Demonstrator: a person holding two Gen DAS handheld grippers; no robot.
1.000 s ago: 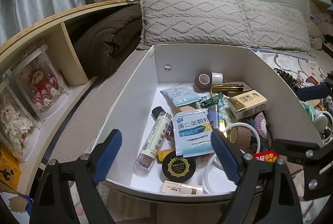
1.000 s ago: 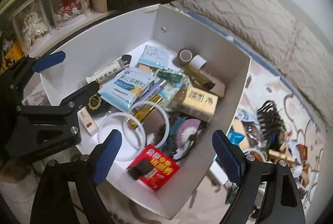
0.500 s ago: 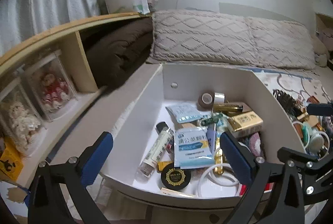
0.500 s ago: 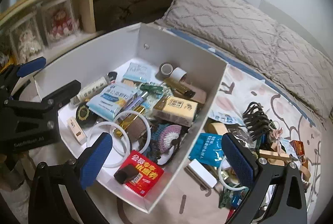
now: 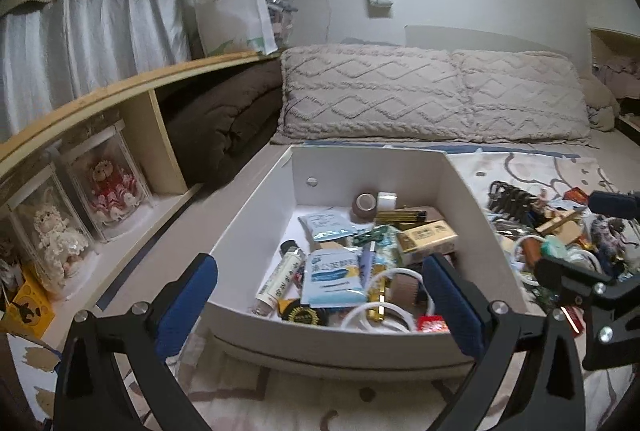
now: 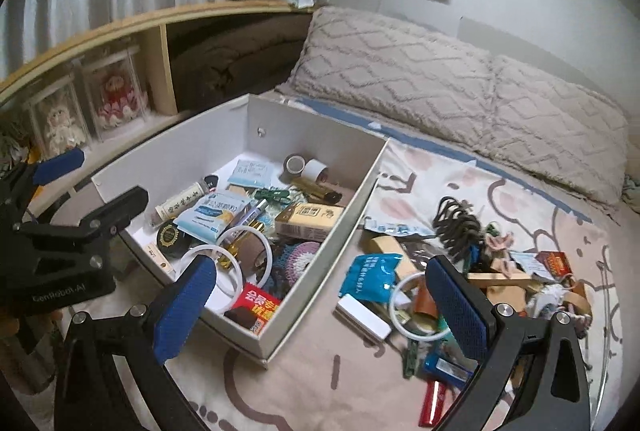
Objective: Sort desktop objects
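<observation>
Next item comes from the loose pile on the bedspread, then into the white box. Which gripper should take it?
Right. The right gripper is open and faces the loose pile beside the white box. The left gripper, also open, looks into the box, with the pile off to its side.

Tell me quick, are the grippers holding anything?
Left gripper: open, holding nothing.
Right gripper: open, holding nothing.
</observation>
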